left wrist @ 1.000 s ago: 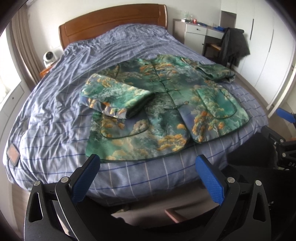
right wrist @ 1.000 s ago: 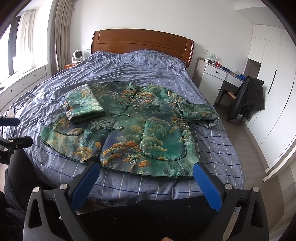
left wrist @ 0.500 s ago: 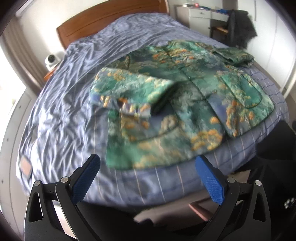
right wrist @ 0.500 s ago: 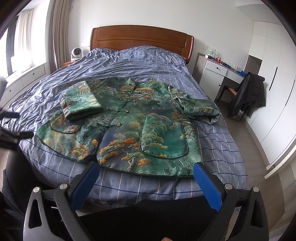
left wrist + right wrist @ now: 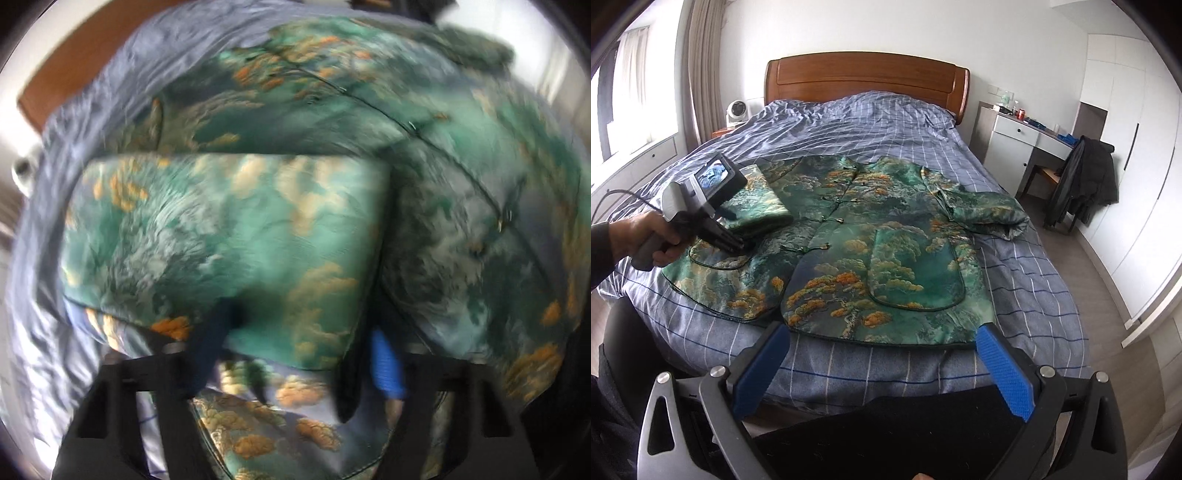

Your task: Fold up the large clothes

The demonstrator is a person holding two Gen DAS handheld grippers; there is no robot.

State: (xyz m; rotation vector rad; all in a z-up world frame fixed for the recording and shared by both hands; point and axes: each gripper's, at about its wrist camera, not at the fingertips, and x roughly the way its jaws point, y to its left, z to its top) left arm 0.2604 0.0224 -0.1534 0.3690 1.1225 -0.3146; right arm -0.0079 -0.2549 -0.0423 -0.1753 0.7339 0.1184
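A green quilted jacket (image 5: 886,243) with orange tree patterns lies front-up on the bed. Its left sleeve (image 5: 221,229) is folded over the chest, and the other sleeve (image 5: 982,214) is bunched at the right. My left gripper (image 5: 297,358) points steeply down at the folded sleeve's near end. Its jaws are closing, with the cuff between them and a dark gap still beside the blue pad (image 5: 386,365). In the right wrist view a hand holds that left gripper (image 5: 735,247) on the sleeve (image 5: 757,206). My right gripper (image 5: 882,373) hangs open over the bed's foot, just short of the hem.
The bed (image 5: 1015,295) has a blue checked cover and a wooden headboard (image 5: 868,77). A white fan (image 5: 735,110) stands at the back left. A white desk (image 5: 1015,129) and a chair with a dark coat (image 5: 1086,181) are on the right, by white wardrobes (image 5: 1126,147).
My left gripper has swept forward and down from the foot of the bed onto the folded sleeve, and its jaws have narrowed around the cuff. The right gripper has stayed put.
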